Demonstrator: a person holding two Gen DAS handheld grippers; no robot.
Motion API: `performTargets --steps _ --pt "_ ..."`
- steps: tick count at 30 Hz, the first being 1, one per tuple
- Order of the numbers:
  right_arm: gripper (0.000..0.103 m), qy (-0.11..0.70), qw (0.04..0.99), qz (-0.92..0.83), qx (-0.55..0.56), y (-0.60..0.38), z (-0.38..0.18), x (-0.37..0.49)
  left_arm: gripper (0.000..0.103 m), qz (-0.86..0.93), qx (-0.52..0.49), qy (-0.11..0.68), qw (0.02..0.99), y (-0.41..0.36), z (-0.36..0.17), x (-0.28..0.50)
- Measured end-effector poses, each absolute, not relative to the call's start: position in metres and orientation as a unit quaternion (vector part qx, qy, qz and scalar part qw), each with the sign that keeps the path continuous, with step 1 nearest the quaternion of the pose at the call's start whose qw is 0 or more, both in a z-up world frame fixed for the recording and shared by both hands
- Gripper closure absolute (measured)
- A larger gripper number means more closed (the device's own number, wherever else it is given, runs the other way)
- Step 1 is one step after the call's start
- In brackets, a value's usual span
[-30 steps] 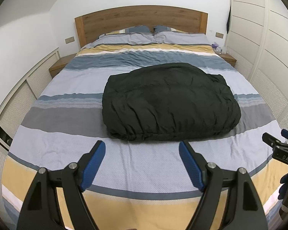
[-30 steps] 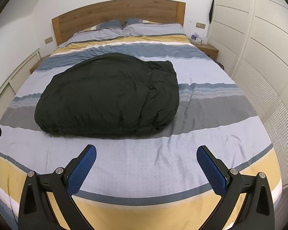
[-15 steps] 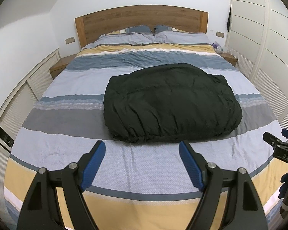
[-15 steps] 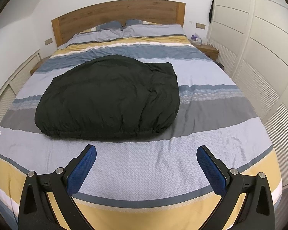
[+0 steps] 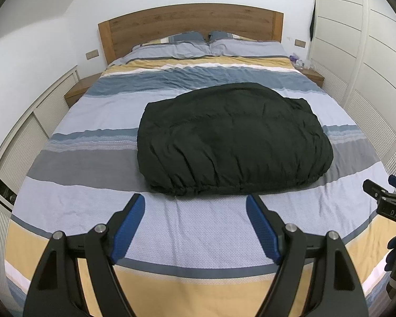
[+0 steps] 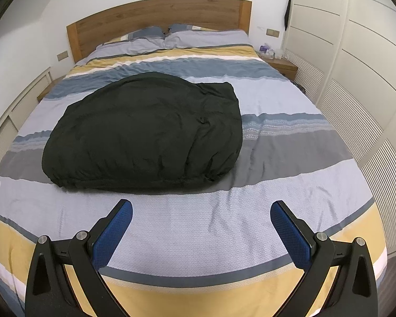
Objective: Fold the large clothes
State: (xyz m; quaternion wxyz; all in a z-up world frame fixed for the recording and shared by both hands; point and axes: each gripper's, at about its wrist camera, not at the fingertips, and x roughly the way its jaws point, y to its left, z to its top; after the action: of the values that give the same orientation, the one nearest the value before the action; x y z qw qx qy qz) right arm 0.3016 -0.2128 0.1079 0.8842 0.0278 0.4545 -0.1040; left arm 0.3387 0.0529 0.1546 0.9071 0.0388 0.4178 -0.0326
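A large dark green garment [image 5: 232,142] lies folded in a puffy bundle on the middle of the striped bed [image 5: 92,185]; its gathered hem faces me. It also shows in the right wrist view [image 6: 145,134]. My left gripper [image 5: 195,206] is open and empty, held above the bed a little short of the hem. My right gripper [image 6: 202,211] is open wider and empty, over the bed in front of the bundle's right part. The right gripper's tip also shows at the right edge of the left wrist view [image 5: 382,198].
A wooden headboard [image 5: 190,26] and pillows [image 5: 208,45] stand at the far end. Bedside tables [image 5: 79,89] [image 6: 279,66] flank the bed. White wardrobe doors [image 6: 356,66] run along the right; a low white cabinet [image 5: 18,142] runs along the left.
Both grippers have drawn back and up slightly from the bundle, so it looks a little farther away. Both stay open. The garment has not moved.
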Motion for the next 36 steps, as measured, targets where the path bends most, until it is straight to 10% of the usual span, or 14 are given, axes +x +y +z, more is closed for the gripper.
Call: performTargets --steps 36 --pt "0.001 0.46 0.881 -0.107 0.024 -0.216 0.104 0.3 0.025 -0.034 0.033 0.425 0.904 0.048 0.14 0.339"
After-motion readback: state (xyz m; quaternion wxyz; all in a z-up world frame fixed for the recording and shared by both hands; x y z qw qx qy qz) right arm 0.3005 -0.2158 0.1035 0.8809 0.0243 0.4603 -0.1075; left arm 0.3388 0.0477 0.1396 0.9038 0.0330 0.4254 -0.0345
